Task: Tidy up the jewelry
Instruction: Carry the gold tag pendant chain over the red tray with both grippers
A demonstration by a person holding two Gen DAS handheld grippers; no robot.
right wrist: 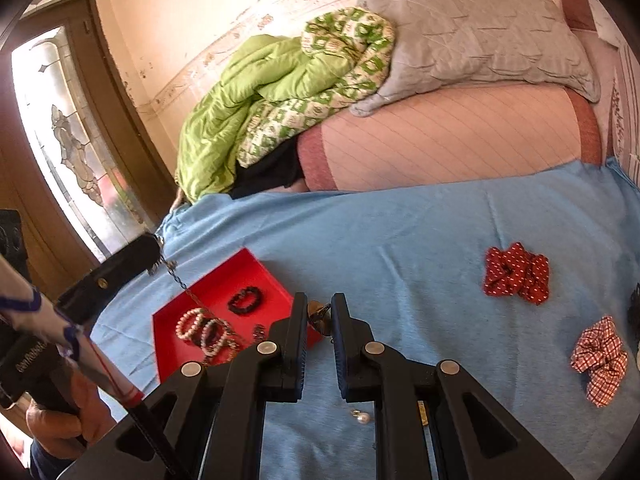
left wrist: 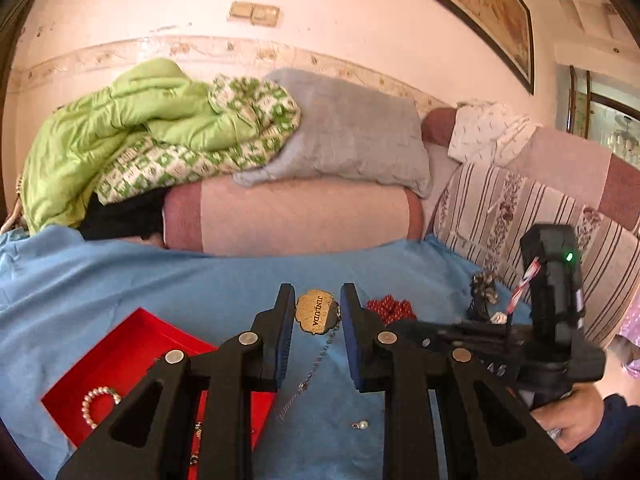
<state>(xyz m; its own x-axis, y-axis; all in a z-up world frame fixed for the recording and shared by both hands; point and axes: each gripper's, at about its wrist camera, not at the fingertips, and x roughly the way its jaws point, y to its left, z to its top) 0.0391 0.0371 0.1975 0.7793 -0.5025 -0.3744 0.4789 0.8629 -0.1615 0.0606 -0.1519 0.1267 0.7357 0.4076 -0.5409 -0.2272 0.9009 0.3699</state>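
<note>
A gold scalloped pendant (left wrist: 316,311) marked JINJUDA hangs on a thin chain (left wrist: 320,354) between the fingers of my left gripper (left wrist: 316,308), whose jaws stand apart. In the right wrist view my right gripper (right wrist: 319,314) has its jaws narrowly apart around the same pendant (right wrist: 320,317); contact is unclear. The chain (right wrist: 176,274) also runs from the left gripper's tip over the red tray (right wrist: 256,276). The tray (left wrist: 132,344) holds pearl bracelets (right wrist: 196,326) and a dark bead bracelet (right wrist: 245,300). A small pearl earring (left wrist: 362,425) lies on the blue cloth.
A red dotted scrunchie (right wrist: 516,273) and a checked scrunchie (right wrist: 598,360) lie on the blue cloth (right wrist: 400,232) to the right. A dark hair ornament (left wrist: 482,292) lies near the sofa edge. Behind are a pink bolster (left wrist: 292,216), a grey pillow and a green quilt.
</note>
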